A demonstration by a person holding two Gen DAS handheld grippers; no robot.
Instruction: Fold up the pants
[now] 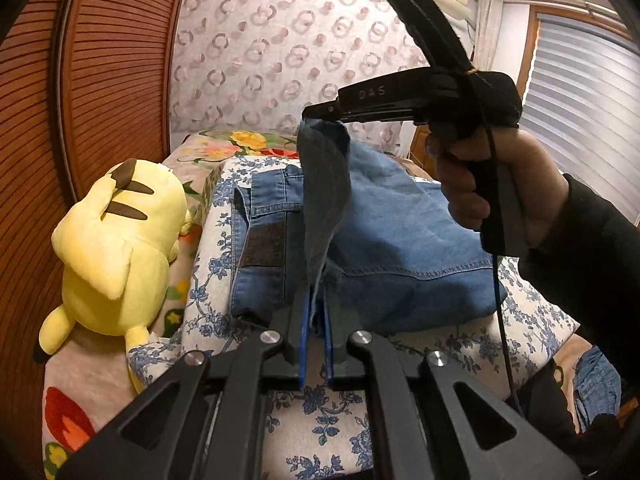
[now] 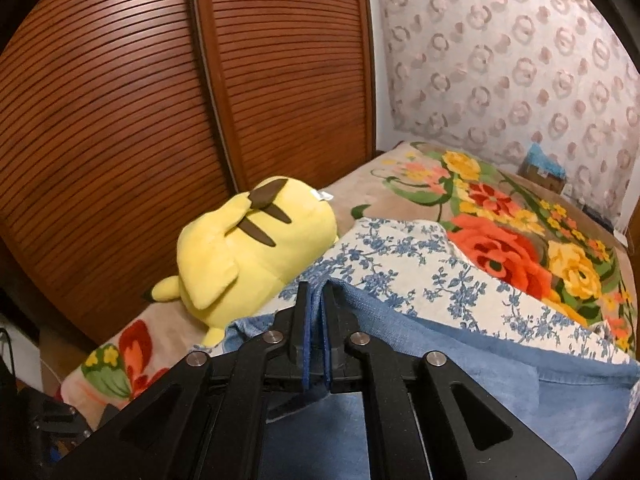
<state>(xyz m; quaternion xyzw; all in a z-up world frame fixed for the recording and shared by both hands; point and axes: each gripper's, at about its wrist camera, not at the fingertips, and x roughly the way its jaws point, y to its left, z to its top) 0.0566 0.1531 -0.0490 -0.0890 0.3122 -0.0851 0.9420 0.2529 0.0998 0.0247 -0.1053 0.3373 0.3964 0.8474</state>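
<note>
Folding the denim pants [image 1: 384, 232] is partway along, judging by how they lie: most of the garment rests in a flattened bundle on the blue-flowered white cloth [image 1: 216, 280], and one flap of it hangs in the air between the two grippers.

Taking the yellow plush toy [image 1: 116, 240] as landmark, the pants lie just beside it on the side away from the slatted wooden doors [image 1: 80, 92], with a strip of the flowered cloth between toy and denim. The left gripper [image 1: 316, 312] has its blue pads nearly together, clamped on the lower end of the raised flap close to the bundle. The right gripper [image 1: 320, 114], held in a hand [image 1: 492, 184] with a dark sleeve, pinches the upper end of the same flap higher up and farther from the toy; in its own view the right gripper [image 2: 316, 304] shows a fold of denim caught in a narrow gap between the pads.

To do this step well, both ends of the flap should travel together so the edge stays taut and straight, not twisted as it now looks. The flap wants carrying over the bundle away from the toy and lowering until it lies flat, its hem lined up with the edge beneath, before either grip lets go. A release made too high risks a crumpled layer; a pull too hard toward the toy may drag the whole bundle across the cloth.
</note>
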